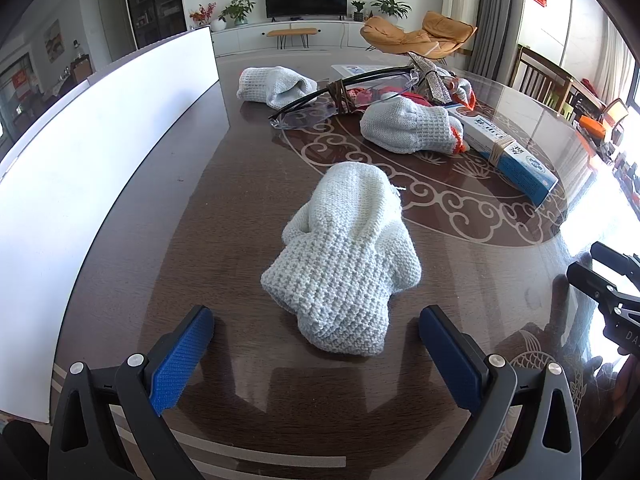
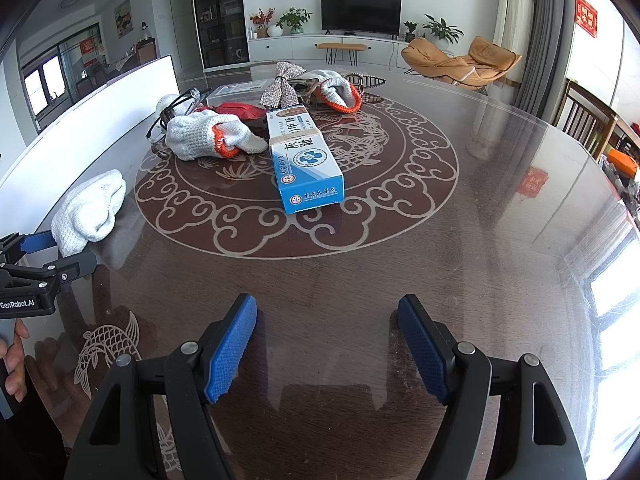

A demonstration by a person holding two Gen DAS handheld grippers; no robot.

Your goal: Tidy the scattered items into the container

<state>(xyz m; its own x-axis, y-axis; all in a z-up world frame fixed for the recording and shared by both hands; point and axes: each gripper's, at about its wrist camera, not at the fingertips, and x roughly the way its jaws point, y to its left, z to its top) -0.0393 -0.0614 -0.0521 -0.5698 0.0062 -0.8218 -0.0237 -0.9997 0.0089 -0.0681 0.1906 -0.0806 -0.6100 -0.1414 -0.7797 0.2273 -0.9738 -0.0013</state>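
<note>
Left gripper [image 1: 316, 344], jaws spread, lines up on a balled knit glove [image 1: 344, 264] at twelve o'clock. Right gripper [image 2: 327, 344] waits spread and empty, medicine box [image 2: 304, 160] ahead.

Only a few bits are actually readable. The left gripper [image 2: 60, 256], seen from the right wrist camera, has "GenRobot.AI" printed in white on its black body. The right gripper [image 1: 612, 276], at the edge of the left wrist view, shows "DA" before the frame cuts it off. The blue and white box [image 2: 306, 160] on the tabletop [image 2: 460, 240] has big Chinese characters, "灰" and "甲" being the clear ones. The red wall hanging [image 2: 586, 15] has gold characters, too small to read.
</note>
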